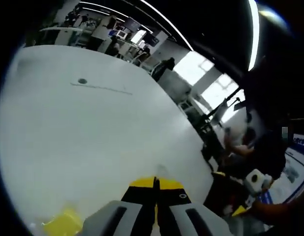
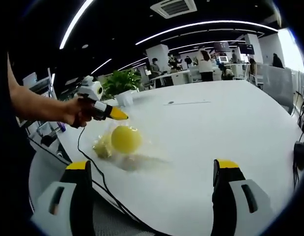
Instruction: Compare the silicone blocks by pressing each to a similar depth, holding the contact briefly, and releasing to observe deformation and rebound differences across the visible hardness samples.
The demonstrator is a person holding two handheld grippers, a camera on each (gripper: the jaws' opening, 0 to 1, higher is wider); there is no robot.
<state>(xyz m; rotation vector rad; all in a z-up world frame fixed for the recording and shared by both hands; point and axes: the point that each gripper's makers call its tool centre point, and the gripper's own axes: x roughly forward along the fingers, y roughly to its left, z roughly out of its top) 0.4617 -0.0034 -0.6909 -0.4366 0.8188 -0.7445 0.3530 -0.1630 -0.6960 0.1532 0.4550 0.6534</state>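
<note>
While the left tongs (image 2: 123, 116) sit together just above the yellow block (image 2: 125, 138), the right tongs (image 2: 154, 184) gape apart nearby.

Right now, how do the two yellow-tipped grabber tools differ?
The left gripper has its jaws pressed together; the right gripper has its jaws spread wide apart. The left gripper, in the right gripper view, points its tip just above the yellow round block; the right gripper is apart from it. Both have yellow tips on grey bodies.

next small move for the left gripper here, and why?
Probably lower the left gripper a little onto the yellow sample. In the right gripper view its shut tips sit at the sample's upper edge; contact is unclear. The right gripper is open over the white table.
</note>
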